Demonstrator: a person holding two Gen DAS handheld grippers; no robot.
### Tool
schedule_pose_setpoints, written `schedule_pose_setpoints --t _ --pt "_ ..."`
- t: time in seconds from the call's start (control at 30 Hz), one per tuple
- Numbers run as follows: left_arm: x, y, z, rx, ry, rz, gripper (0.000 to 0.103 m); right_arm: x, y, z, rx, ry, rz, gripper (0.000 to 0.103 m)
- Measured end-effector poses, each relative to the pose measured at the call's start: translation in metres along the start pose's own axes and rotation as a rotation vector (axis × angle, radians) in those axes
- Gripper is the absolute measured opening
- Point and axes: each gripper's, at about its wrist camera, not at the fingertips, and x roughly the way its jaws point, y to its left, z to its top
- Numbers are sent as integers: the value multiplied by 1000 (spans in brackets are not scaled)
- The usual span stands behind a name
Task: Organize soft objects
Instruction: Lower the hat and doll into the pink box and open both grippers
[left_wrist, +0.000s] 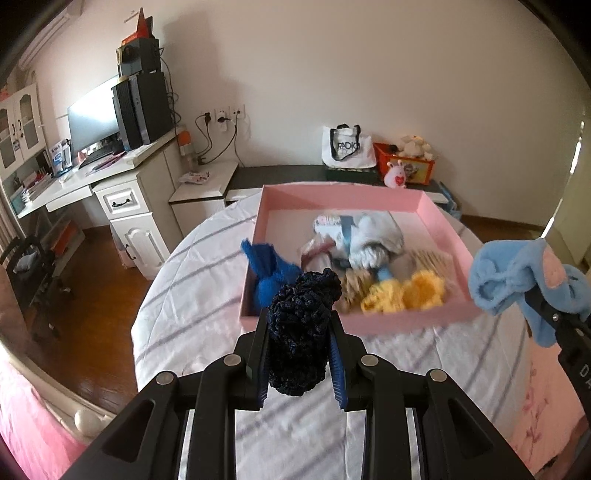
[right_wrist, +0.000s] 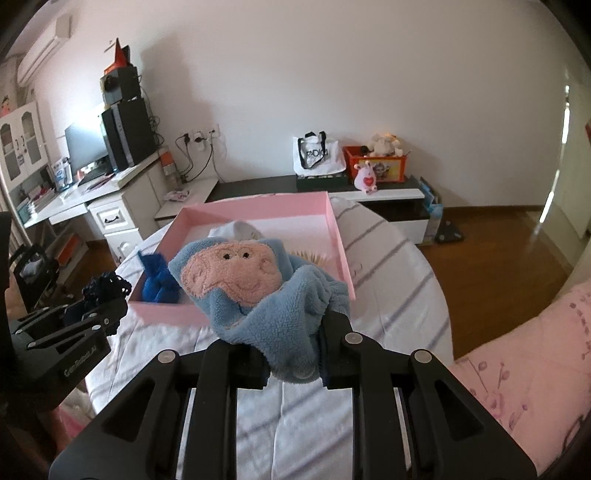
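Pink box (left_wrist: 424, 205): sits on the striped bedcover (left_wrist: 207, 302), centre of the left wrist view, ahead of and below both grippers; already holds several soft items.
Left gripper (left_wrist: 301, 325): clamped on a dark navy knitted piece (left_wrist: 299, 328), which stands up between the pads, its long axis running along the fingers.
Right gripper (right_wrist: 291, 350): clamped on a light blue fleece piece (right_wrist: 258, 291) with a pink cartoon face; the bundle bulges above the jaws.
Key relation: box lies straight ahead of the left gripper, near rim just beyond the navy piece; from the right gripper it lies ahead and toward the left of frame.
Nearer hand: judged the left, its load almost over the near left corner.
Box contents, left wrist view: royal blue bundle (left_wrist: 271, 273) at the near left corner, yellow knit (left_wrist: 402, 291) along the near wall, pale grey-white pile (left_wrist: 364, 238) in the middle, all motion-blurred.
Right wrist view: fleece hides most of the box floor; only the blue bundle (right_wrist: 159, 278) and far walls show.
Free space: far strip of the box looks bare; judged the likeliest drop zone.
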Motion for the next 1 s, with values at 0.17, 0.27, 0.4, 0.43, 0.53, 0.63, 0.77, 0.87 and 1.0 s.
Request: schedule_pose_setpoints --t 0.17,0.27,0.4,0.43,0.53,0.63,0.77,0.87,1.0 --pt "42 0 27 10 0 10 25 41 1 19 7 18 -9 17" --pt "73 -2 43 13 18 15 25 67 0 29 14 37 -14 17" --pt "108 -4 54 20 53 16 25 101 -1 38 17 80 -7 18" --pt "119 -5 57 23 68 15 25 107 0 39 15 87 0 18" --pt "141 -4 61 30 103 7 25 123 -1 40 8 107 6 19" --pt "159 -4 68 40 133 -4 25 134 -1 38 5 121 9 25" --pt "169 -2 75 40 138 -17 39 139 -1 35 3 137 24 38" --pt "169 2 78 36 129 -21 64 134 -2 35 -2 121 14 51" --pt "160 4 73 38 101 -10 79 127 -2 35 -8 99 7 68"
